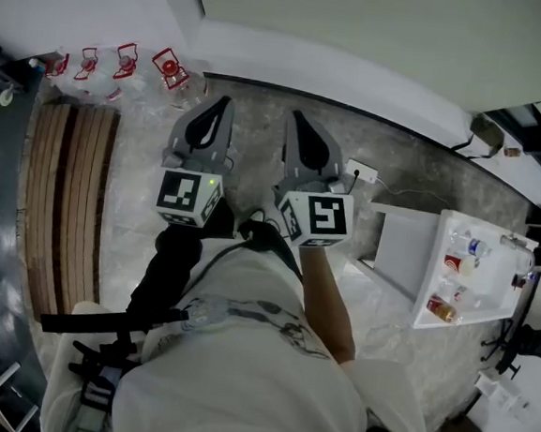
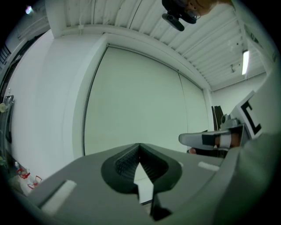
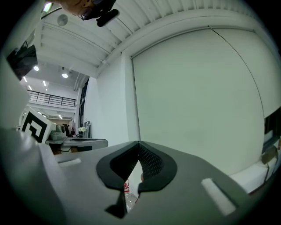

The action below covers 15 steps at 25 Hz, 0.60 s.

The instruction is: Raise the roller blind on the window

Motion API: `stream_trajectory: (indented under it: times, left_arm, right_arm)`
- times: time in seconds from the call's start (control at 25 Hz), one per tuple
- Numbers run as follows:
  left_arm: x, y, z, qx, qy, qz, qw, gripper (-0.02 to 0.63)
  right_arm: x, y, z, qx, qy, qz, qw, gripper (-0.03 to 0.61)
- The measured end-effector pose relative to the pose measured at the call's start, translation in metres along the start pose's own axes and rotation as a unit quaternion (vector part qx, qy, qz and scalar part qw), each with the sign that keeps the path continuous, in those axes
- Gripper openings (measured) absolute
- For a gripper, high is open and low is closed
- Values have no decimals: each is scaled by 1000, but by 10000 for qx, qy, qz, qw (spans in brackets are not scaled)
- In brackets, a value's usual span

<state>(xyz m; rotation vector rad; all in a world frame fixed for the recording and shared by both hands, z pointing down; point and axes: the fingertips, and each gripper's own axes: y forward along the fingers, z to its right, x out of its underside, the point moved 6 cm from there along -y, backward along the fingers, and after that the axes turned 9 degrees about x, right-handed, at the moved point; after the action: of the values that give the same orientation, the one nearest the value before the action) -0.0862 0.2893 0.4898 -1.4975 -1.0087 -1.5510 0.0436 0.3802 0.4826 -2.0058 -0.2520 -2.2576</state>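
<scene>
Standing square to the window. Roller blind [image 1: 363, 21] is straight ahead on the far wall, drawn down over the glass.

Left gripper [image 2: 139, 147] is pressed together, with nothing in it. Right gripper [image 3: 139, 144] is the same, tips meeting and empty. Both are held level, side by side, well short of the blind.

Risks, as I judge them:
- I cannot pick out a pull chain for certain. A thin line runs down the blind's right edge in the right gripper view and may be it.
- Pinching the fabric instead would crease it or drag it askew on its roller.
- Pulling the wrong run of a chain would drive the blind down.
- A slanted pull could jump the chain off.

The blind hangs flat, face toward me. Its long axis looks upright, ceiling to sill, and its bottom edge is hidden behind my grippers.
</scene>
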Motion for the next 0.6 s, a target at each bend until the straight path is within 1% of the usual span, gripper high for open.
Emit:
stream_trajectory:
  times: [0.28, 0.44, 0.6]
  left_arm:
    - [9, 6, -46, -259, -134, -76, 9995, -2]
    - [8, 33, -80, -254, -213, 19, 9994, -2]
    - [-2, 65, -114, -163, -154, 129, 9997, -2]
  right_arm:
    - [7, 37, 5, 106, 85, -138, 9998, 2]
    - [2, 72, 3, 131, -14, -123, 9998, 2]
    - [-15, 117, 5, 131, -110, -1, 9999, 2]
